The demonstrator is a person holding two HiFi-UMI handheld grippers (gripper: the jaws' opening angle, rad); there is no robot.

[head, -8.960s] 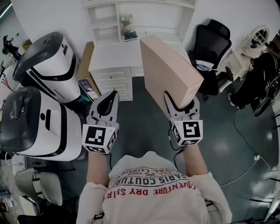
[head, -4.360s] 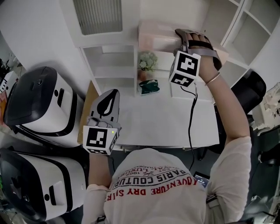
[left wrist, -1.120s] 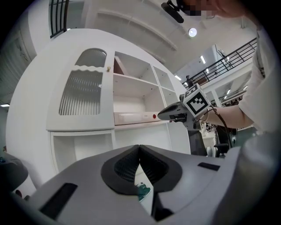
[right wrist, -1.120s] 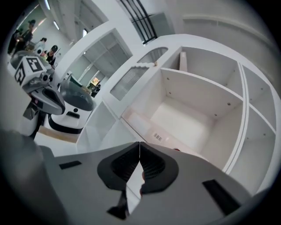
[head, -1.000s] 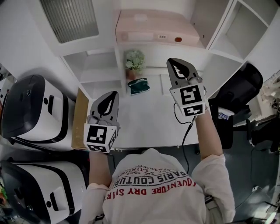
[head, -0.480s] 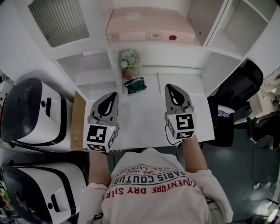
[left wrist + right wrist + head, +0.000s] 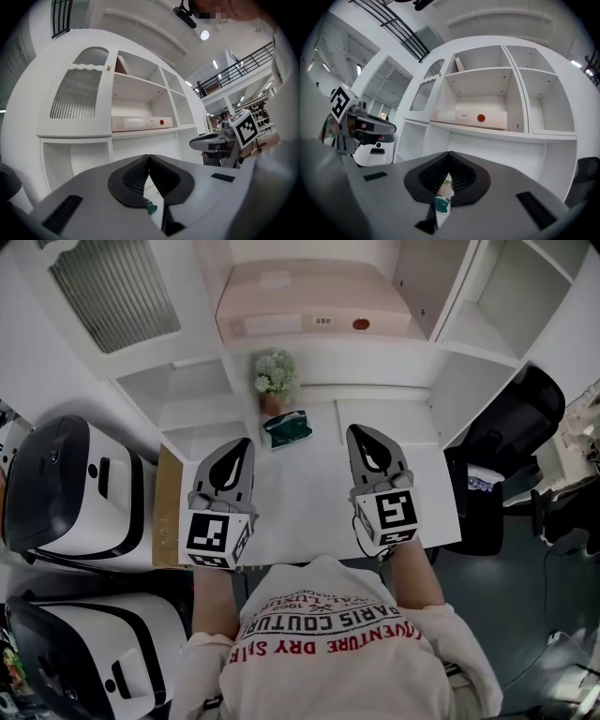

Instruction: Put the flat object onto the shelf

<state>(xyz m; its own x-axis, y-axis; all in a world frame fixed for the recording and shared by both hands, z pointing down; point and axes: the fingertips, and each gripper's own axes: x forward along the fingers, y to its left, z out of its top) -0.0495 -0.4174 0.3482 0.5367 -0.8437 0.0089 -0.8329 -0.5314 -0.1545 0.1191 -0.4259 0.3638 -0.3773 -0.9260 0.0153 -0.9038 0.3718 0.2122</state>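
Note:
The flat pinkish box (image 7: 309, 307) lies flat on a white shelf (image 7: 328, 341) of the cabinet; it also shows as the pinkish box (image 7: 140, 123) in the left gripper view and the pinkish box (image 7: 471, 118) in the right gripper view. Nothing holds it. My left gripper (image 7: 242, 444) hangs shut and empty over the white desk (image 7: 309, 498). My right gripper (image 7: 361, 432) is level with it, shut and empty too. Both sit well below the box. The jaw tips meet on the left gripper (image 7: 148, 157) and on the right gripper (image 7: 449, 153).
A small potted plant (image 7: 272, 381) and a green packet (image 7: 287, 427) stand at the back of the desk. Two large white-and-black machines (image 7: 66, 488) fill the left side. A black office chair (image 7: 511, 423) is at the right. Open cabinet compartments (image 7: 543, 103) flank the box.
My right gripper came down and back from near the shelf to desk level beside the left one. The left gripper stayed put. The box stays on the shelf.

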